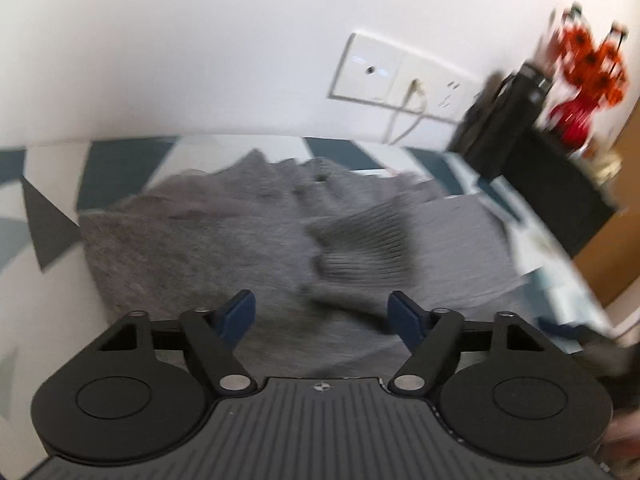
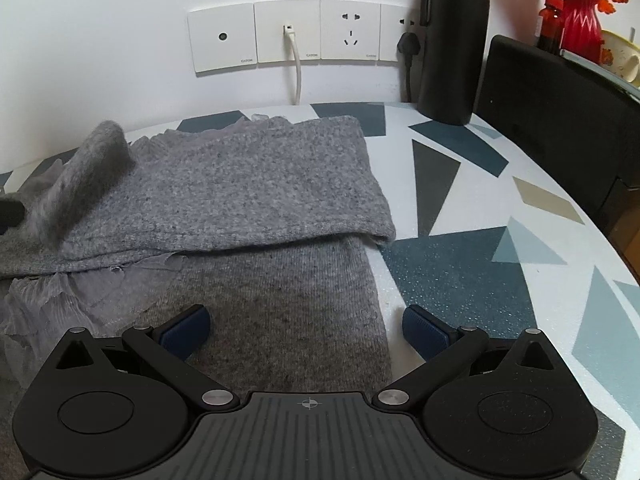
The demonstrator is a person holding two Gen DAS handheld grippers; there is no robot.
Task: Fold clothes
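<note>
A grey knitted sweater (image 2: 256, 184) lies on the patterned table (image 2: 460, 264), its top part folded down over the lower part. At its left a fuzzy grey piece (image 2: 100, 156) stands raised and blurred. In the left wrist view the sweater (image 1: 192, 240) shows a ribbed cuff (image 1: 360, 248) lying across it. My left gripper (image 1: 322, 312) hovers over the sweater with its jaws apart and nothing pressed between the blue pads (image 1: 240, 312). My right gripper (image 2: 306, 330) is open above the sweater's lower right part, one pad (image 2: 424, 332) over bare table.
A black bottle (image 2: 454, 40) and a black box (image 2: 560, 120) stand at the back right, by a red vase (image 2: 580, 20) with orange flowers. Wall sockets (image 2: 288, 36) with a white cable (image 2: 296, 68) sit behind the table. Thin pale fabric (image 2: 48, 300) pokes out at the left.
</note>
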